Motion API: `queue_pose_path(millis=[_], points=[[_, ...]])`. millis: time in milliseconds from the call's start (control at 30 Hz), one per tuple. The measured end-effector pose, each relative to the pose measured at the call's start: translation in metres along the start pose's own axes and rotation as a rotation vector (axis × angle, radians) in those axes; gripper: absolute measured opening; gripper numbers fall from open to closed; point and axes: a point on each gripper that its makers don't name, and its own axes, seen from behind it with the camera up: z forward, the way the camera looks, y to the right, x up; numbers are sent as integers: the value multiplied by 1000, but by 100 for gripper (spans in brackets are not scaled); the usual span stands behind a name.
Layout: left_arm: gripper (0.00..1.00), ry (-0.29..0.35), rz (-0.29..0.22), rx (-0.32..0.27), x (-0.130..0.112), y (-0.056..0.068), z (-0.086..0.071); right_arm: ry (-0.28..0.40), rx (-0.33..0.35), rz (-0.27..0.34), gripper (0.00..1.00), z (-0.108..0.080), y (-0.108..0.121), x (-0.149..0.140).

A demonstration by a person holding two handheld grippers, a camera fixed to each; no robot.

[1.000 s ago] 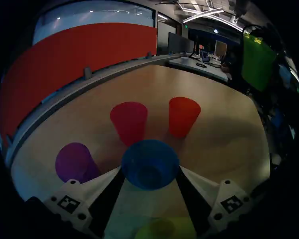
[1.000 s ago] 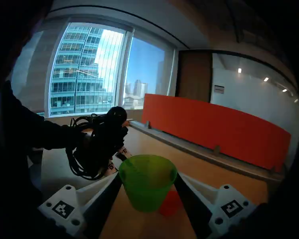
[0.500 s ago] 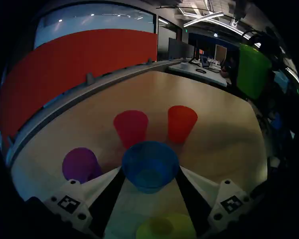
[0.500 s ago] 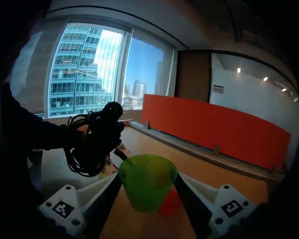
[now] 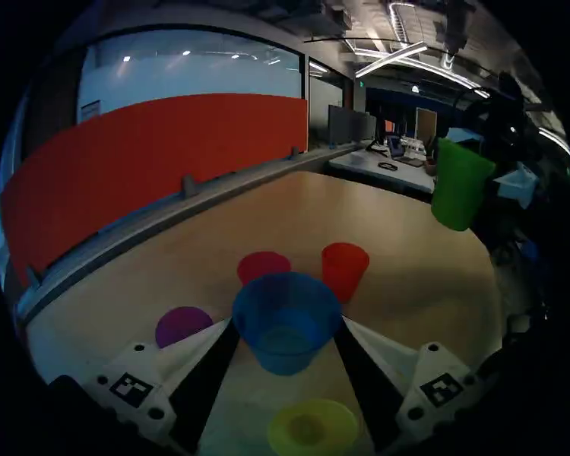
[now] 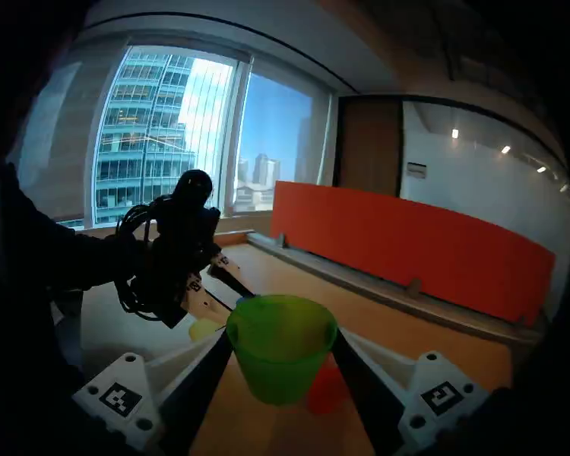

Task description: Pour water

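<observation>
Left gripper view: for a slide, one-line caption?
Left gripper grips blue cup above table holding purple cup, red cup, orange cup, yellow cup.

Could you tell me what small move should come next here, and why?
Probably bring the right gripper and its green cup in toward the blue cup held in the left gripper. Both cups are gripped between their jaws, but in the left gripper view the green cup hangs far off to the right, well apart from the blue one, too far to pour.
</observation>
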Motion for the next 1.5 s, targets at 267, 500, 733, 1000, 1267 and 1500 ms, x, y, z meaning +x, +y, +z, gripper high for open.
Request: queue_pose_path(millis=[267, 500, 733, 1000, 1267, 1500], points=[[86, 91, -9, 36, 27, -10, -29, -1, -5, 6, 92, 2, 2, 0], [86, 181, -11, 62, 51, -12, -52, 0, -6, 18, 92, 4, 5, -1], [86, 280, -23, 67, 74, -6, -73, 0, -6, 20, 92, 5, 6, -2], [86, 353, -35, 58, 89, 1, -92, 8, -1, 23, 92, 6, 4, 3], [86, 395, -44, 81, 98, -2, -108, 11, -3, 20, 92, 7, 5, 4], [86, 395, -23, 95, 98, 1, -116, 16, 1, 25, 92, 8, 5, 5]])
